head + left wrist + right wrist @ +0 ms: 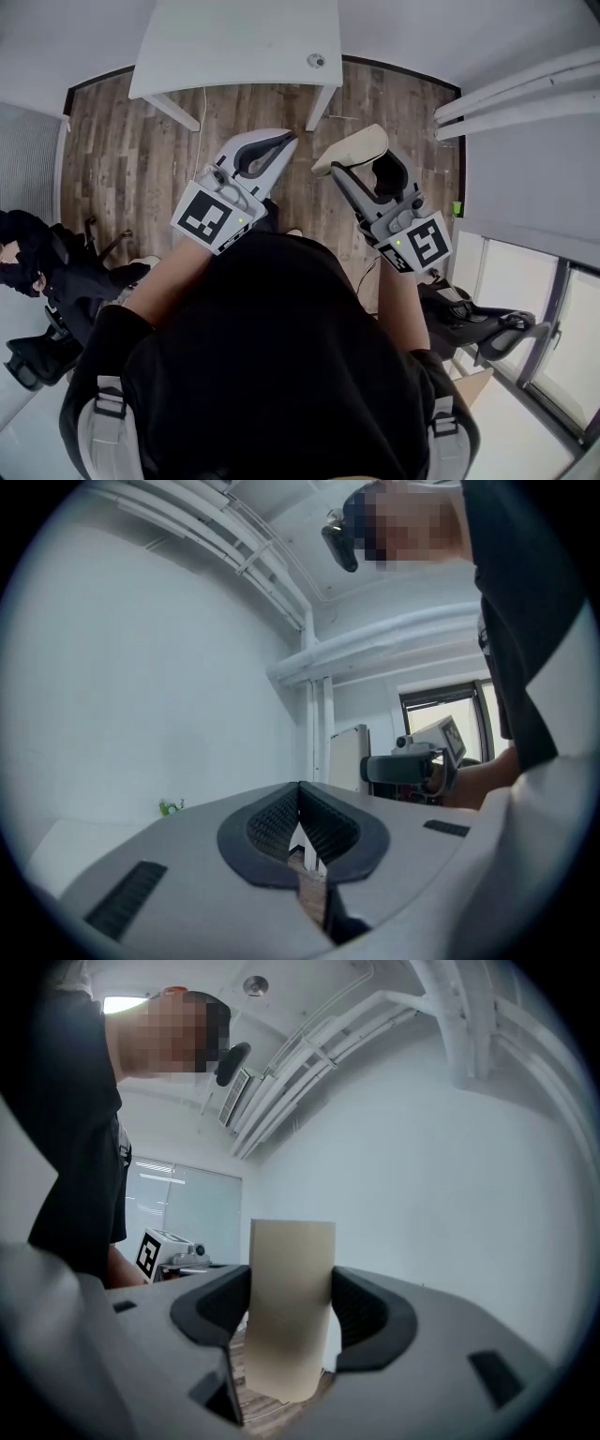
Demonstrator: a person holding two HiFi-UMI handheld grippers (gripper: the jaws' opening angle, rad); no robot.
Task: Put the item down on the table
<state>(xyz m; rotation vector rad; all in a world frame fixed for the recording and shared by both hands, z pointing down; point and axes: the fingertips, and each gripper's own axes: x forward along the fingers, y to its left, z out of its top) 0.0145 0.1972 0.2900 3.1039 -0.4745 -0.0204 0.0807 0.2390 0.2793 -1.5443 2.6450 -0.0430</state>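
A beige cylinder (354, 148) is clamped between the jaws of my right gripper (364, 161), held in the air above the wooden floor, short of the white table (234, 42). In the right gripper view the beige cylinder (292, 1283) stands upright between the dark pads (370, 1321) of the right gripper (290, 1324), its top rising above them. My left gripper (274, 150) hangs beside it to the left, its jaws shut with nothing between them. The left gripper (300, 825) shows only a thin slit between its ribbed pads.
A small round object (316, 60) lies on the table near its right front corner. Black office chairs stand at the left (42, 281) and right (487, 328). White pipes (516, 98) run along the right wall. The person's dark torso fills the lower middle.
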